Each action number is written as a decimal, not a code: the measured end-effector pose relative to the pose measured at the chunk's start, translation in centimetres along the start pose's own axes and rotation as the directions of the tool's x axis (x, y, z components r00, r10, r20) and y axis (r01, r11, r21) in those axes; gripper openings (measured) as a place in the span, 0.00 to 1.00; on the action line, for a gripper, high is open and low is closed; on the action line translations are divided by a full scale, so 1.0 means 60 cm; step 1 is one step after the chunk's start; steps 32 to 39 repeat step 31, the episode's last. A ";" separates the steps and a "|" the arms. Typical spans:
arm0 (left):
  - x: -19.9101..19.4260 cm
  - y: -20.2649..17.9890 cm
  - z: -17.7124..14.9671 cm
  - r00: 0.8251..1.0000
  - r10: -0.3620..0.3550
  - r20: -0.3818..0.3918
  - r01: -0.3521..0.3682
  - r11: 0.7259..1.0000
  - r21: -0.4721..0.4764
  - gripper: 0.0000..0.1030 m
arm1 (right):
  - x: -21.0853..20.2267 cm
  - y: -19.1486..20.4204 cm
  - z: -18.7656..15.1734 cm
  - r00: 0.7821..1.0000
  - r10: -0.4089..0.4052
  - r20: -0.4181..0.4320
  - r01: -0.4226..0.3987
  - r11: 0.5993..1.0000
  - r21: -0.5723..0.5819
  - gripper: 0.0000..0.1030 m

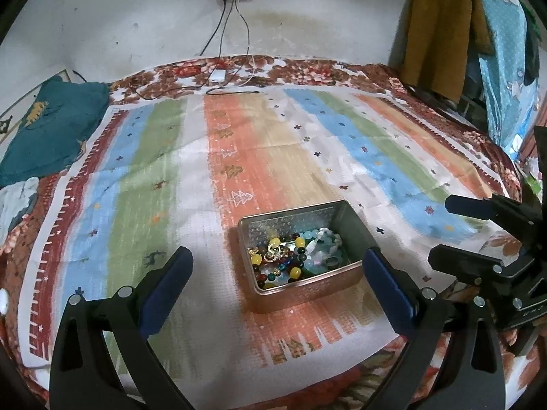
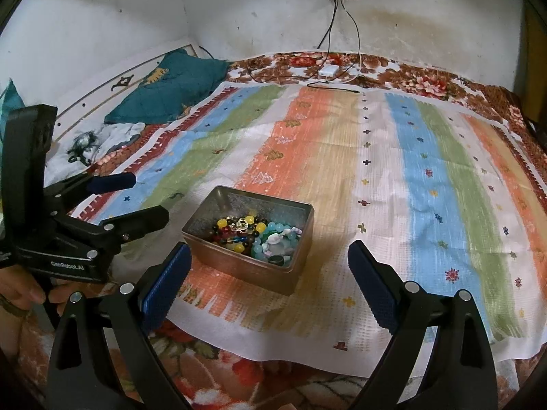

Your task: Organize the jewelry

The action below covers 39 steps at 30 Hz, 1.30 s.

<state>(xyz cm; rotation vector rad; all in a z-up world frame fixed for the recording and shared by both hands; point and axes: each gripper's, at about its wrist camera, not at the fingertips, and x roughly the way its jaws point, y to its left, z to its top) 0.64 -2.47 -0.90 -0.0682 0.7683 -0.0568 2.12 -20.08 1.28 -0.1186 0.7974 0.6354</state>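
An open metal tin (image 1: 355, 225) stands on the striped cloth, full of jewelry (image 1: 294, 254): bead bracelets in yellow, red, blue and turquoise, gold rings and a dark ring. In the right wrist view the tin (image 2: 301, 218) and its jewelry (image 2: 254, 235) sit ahead and left. My left gripper (image 1: 277, 259) is open and empty, its fingers either side of the tin, short of it. My right gripper (image 2: 270, 256) is open and empty, just behind the tin. Each gripper shows in the other's view: right (image 1: 444, 229), left (image 2: 143, 198).
The striped cloth (image 1: 164, 177) lies on a floral bedspread (image 2: 420, 85). A teal cushion (image 1: 51, 130) and white cloth (image 1: 17, 201) lie at the left. A charger and cables (image 1: 218, 77) lie by the wall. Clothes (image 1: 444, 27) hang at the right.
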 end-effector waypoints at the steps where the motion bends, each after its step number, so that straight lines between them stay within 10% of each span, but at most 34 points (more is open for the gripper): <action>1: 0.001 -0.001 0.000 1.000 0.000 -0.002 0.000 1.000 0.002 0.95 | 0.000 0.000 0.000 1.000 0.000 -0.002 0.000 1.000 0.002 0.91; 39: -0.001 -0.017 -0.006 1.000 -0.011 -0.006 0.011 0.999 0.040 0.95 | -0.008 -0.009 -0.003 0.997 -0.066 0.047 0.064 0.997 0.039 0.94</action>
